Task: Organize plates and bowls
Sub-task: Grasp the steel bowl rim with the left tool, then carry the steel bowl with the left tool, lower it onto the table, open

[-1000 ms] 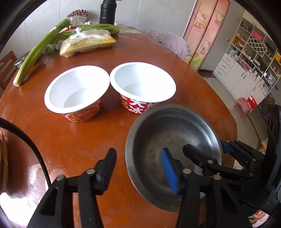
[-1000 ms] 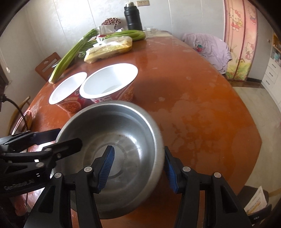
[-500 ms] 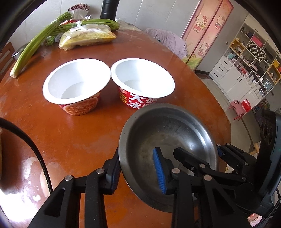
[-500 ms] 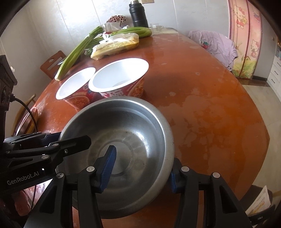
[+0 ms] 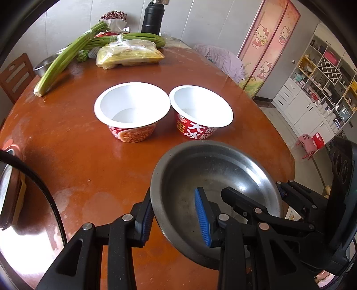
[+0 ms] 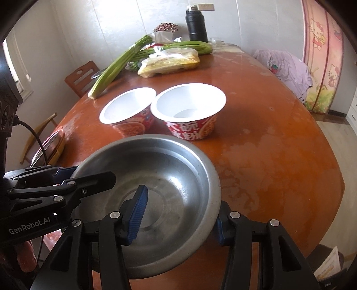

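A steel bowl (image 5: 214, 178) is held over the near part of the round wooden table (image 5: 78, 145). My left gripper (image 5: 176, 214) straddles its left rim, one pad outside, one inside, closed on it. My right gripper (image 6: 178, 214) straddles the right rim of the steel bowl (image 6: 169, 178) the same way. Two empty paper noodle bowls stand side by side behind it: one to the left (image 5: 131, 109) (image 6: 127, 109), one to the right (image 5: 200, 109) (image 6: 189, 107).
At the far end of the table lie celery stalks (image 5: 67, 58), a bagged yellow food pack (image 5: 129, 55) and a black flask (image 5: 152, 17). A wooden chair (image 5: 15, 75) stands at the left. A metal tray (image 6: 48, 147) sits at the table's left edge.
My left gripper has closed from wide open onto the bowl's left rim. Both grippers and the bowl have risen and drawn back a little from the paper bowls.
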